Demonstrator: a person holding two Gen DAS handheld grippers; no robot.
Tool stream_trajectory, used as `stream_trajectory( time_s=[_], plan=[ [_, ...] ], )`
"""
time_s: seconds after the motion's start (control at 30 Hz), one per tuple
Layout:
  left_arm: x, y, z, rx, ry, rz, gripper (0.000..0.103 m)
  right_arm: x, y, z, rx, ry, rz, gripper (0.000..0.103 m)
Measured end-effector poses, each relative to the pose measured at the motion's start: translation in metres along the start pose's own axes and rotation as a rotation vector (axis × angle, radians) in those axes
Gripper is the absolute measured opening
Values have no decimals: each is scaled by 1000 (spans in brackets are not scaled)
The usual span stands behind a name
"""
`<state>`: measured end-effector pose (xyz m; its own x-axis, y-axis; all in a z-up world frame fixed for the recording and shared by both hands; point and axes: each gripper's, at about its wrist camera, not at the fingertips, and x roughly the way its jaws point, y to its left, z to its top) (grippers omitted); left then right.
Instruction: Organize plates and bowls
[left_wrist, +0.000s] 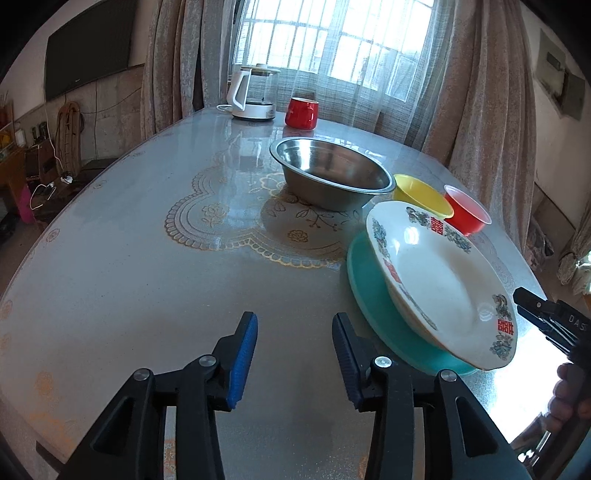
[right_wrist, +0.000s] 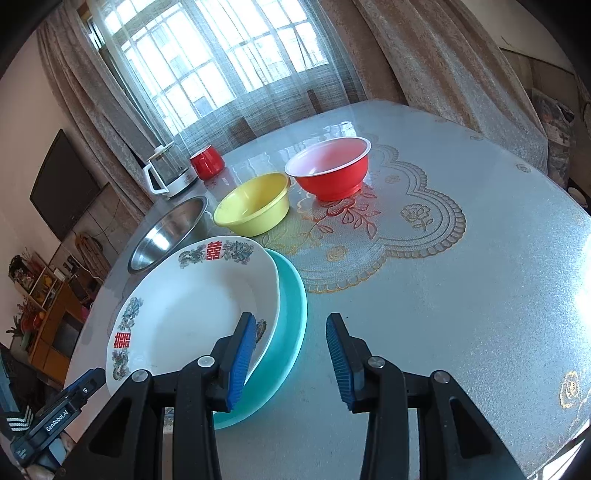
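Note:
A white plate with red and dark patterns (left_wrist: 436, 273) (right_wrist: 192, 295) lies stacked on a teal plate (left_wrist: 373, 295) (right_wrist: 291, 314). Behind them stand a steel bowl (left_wrist: 332, 173) (right_wrist: 170, 229), a yellow bowl (left_wrist: 421, 194) (right_wrist: 255, 205) and a red bowl (left_wrist: 467, 214) (right_wrist: 328, 170). My left gripper (left_wrist: 295, 332) is open and empty, just left of the plates. My right gripper (right_wrist: 291, 332) is open and empty, its left finger over the white plate's near rim; it also shows at the right edge of the left wrist view (left_wrist: 543, 314).
The glass-topped table (left_wrist: 147, 258) (right_wrist: 461, 295) has a lace-pattern mat. A red mug (left_wrist: 301, 112) (right_wrist: 207, 162) and a white kettle (left_wrist: 255, 96) (right_wrist: 166, 173) stand at the far edge by the curtained window.

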<state>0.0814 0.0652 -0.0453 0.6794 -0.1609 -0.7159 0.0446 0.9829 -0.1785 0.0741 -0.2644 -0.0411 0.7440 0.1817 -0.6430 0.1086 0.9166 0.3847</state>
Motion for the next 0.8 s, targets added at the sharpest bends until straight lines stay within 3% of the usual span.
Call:
stream_trajectory(
  time_s=[0.17, 0.4, 0.6, 0.8],
  plan=[
    [9, 21, -5, -48, 31, 52, 44, -1, 6, 1, -19, -6, 4, 40],
    [16, 41, -2, -107, 57, 46, 42, 3, 23, 8, -79, 2, 20, 40],
    [19, 45, 13, -101, 23, 30, 44, 12, 47, 21, -140, 41, 91, 40],
    [22, 47, 43, -94, -10, -4, 47, 35, 71, 41, -116, 131, 210, 40]
  ],
)
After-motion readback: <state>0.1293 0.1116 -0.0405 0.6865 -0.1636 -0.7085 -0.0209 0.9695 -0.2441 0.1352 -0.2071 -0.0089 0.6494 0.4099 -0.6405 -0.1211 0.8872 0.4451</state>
